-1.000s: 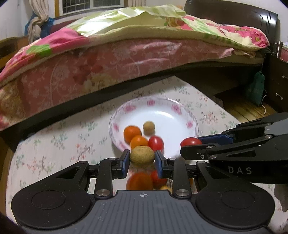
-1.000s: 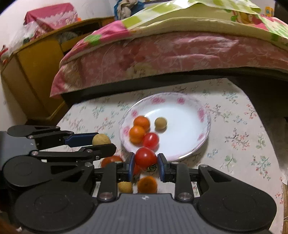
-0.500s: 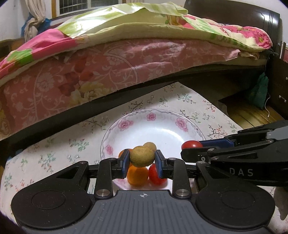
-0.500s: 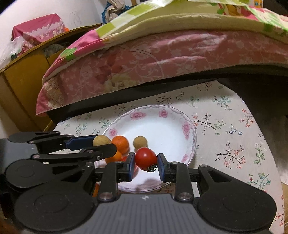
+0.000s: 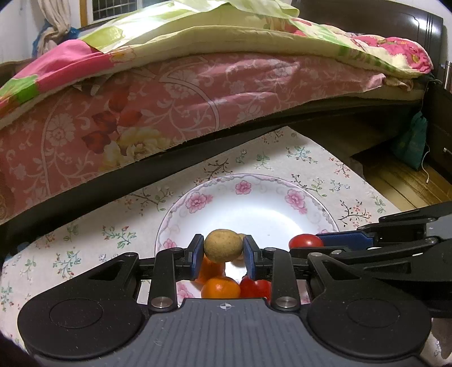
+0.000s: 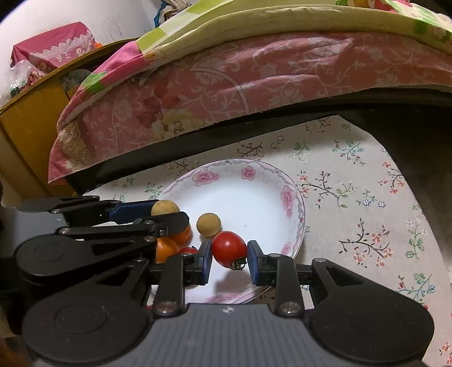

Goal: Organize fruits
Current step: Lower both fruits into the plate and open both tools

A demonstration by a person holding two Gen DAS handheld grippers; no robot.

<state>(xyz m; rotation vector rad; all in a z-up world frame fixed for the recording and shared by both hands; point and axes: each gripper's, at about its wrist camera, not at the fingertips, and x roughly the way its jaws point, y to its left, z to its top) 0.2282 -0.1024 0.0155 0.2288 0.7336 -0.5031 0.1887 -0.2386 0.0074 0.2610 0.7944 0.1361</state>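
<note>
A white plate with a pink flower rim (image 5: 245, 180) (image 6: 293, 197) sits on a floral tablecloth. My left gripper (image 5: 223, 249) is shut on a tan round fruit (image 5: 223, 245) above the plate's near side. Under it lie an orange (image 5: 220, 288) and a red tomato (image 5: 255, 286). My right gripper (image 6: 228, 255) is shut on a red tomato (image 6: 228, 248) over the plate's front edge. In the right wrist view the left gripper's fingers (image 6: 135, 210) hold the tan fruit (image 6: 165, 208) beside a second tan fruit (image 6: 208, 224) and oranges (image 6: 180, 235) on the plate.
A bed with a pink floral sheet (image 5: 169, 98) and a quilt rises just behind the table. A yellow wooden cabinet (image 6: 25, 127) stands at the left. A dark headboard (image 5: 395, 22) and a green bag (image 5: 409, 144) are at the right, beside wooden floor.
Both grippers have carried their fruits forward and slightly down, from in front of the plate to over it. The loose fruits on the cloth have dropped out of view.
</note>
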